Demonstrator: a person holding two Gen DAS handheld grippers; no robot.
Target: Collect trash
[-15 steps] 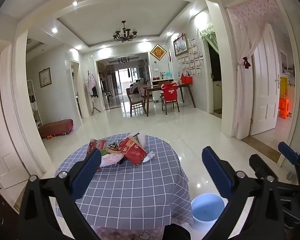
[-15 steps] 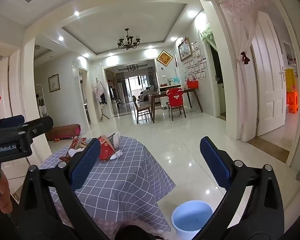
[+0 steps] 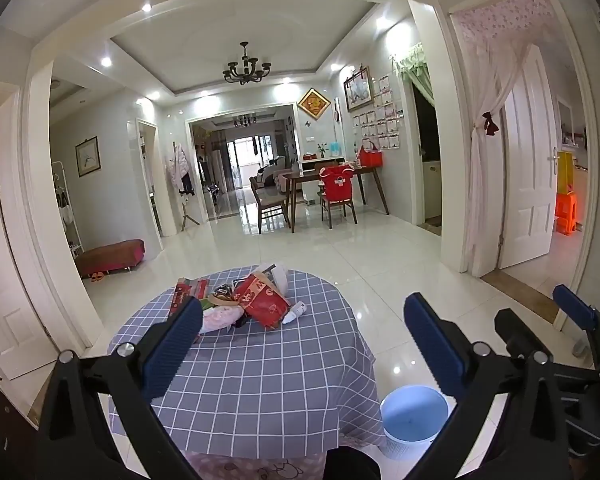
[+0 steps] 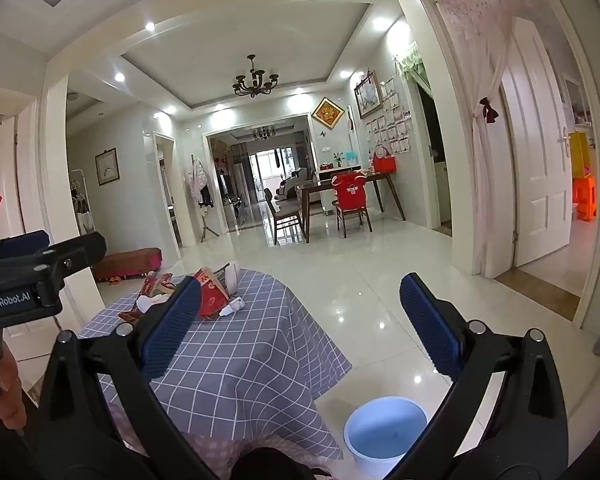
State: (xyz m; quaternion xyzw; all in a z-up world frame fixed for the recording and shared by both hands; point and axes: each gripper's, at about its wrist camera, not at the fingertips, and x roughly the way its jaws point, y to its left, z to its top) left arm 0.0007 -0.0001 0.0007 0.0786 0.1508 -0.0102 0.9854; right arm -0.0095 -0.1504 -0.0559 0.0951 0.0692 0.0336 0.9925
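Note:
A heap of trash [image 3: 240,300] lies at the far side of a round table with a blue checked cloth [image 3: 260,380]: a red paper bag [image 3: 262,300], red wrappers, pink and white scraps, a small white bottle [image 3: 294,312]. The same trash heap [image 4: 196,292] shows in the right wrist view. A light blue bin [image 3: 414,414] stands on the floor at the table's right, bin [image 4: 386,430]. My left gripper [image 3: 304,344] is open and empty, held short of the heap. My right gripper [image 4: 300,324] is open and empty too, to the right of the table.
Glossy white floor tiles stretch behind the table to a dining table with chairs [image 3: 332,192]. A red bench [image 3: 112,256] stands by the left wall. A white door [image 3: 532,168] with a curtain is at the right. A hand [image 4: 6,384] holds the left tool.

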